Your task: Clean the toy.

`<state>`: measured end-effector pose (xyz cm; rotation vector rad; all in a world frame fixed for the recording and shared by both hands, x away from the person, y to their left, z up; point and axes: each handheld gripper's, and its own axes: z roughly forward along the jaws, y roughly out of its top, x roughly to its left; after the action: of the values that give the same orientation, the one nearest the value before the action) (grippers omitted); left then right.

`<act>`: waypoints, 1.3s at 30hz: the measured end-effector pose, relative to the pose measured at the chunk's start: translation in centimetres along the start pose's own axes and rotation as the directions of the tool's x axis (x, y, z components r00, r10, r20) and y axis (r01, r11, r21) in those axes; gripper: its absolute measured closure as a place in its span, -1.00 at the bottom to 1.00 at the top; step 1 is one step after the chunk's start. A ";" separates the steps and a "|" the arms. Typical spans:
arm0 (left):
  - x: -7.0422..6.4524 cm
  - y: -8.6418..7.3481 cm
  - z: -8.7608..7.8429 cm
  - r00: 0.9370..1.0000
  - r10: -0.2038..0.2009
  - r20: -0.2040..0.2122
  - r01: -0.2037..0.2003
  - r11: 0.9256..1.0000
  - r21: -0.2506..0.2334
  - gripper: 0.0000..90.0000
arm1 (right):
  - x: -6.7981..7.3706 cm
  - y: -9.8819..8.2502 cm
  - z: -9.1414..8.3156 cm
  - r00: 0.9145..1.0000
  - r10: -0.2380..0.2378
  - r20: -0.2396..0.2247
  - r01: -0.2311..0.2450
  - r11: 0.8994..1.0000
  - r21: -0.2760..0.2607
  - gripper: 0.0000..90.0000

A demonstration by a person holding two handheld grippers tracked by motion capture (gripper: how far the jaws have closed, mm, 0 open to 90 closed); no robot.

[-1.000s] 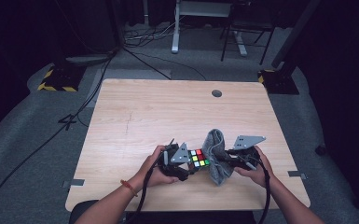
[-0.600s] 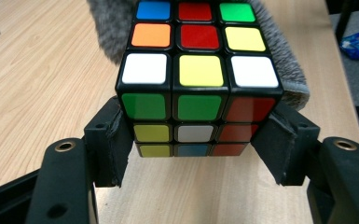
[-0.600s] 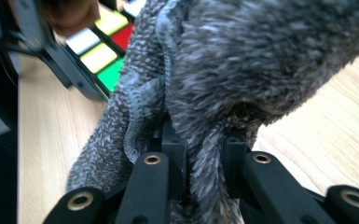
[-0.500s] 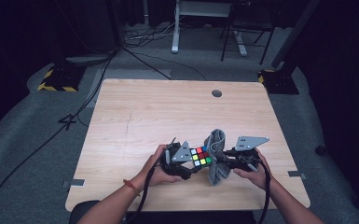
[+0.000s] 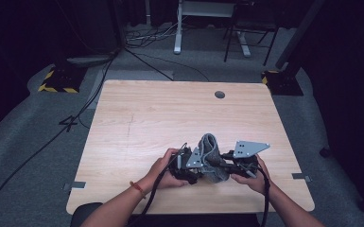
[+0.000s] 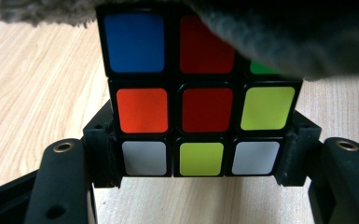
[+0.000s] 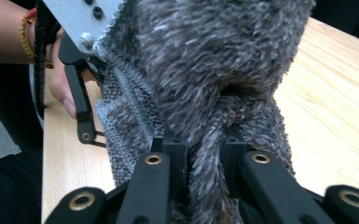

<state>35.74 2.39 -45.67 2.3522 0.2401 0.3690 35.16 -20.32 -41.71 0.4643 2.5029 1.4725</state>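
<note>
Left gripper [image 6: 200,182] is clamping the puzzle cube [image 6: 200,102]; right gripper [image 7: 204,163] is pinching the grey fuzzy cloth [image 7: 214,70] draping over it.

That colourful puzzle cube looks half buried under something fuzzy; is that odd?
A little. The puzzle cube sits clamped between the left gripper's fingers, and a grey fuzzy cloth droops over its top corner. The right gripper pinches that cloth in a bunched, twisted fold. Nothing looks damaged.

No readable text, label, brand, number or sign appears on anything here.
</note>
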 end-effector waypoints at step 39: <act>-0.4 0.8 -2.6 1.000 0.023 -0.007 -0.023 0.997 -0.070 -0.25 | -1.8 -1.8 -0.9 0.990 0.001 0.139 -0.010 0.998 0.062 0.73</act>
<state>34.58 3.39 -43.32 2.2867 0.1998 0.3900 36.23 -22.48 -42.81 0.5652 2.4459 1.3180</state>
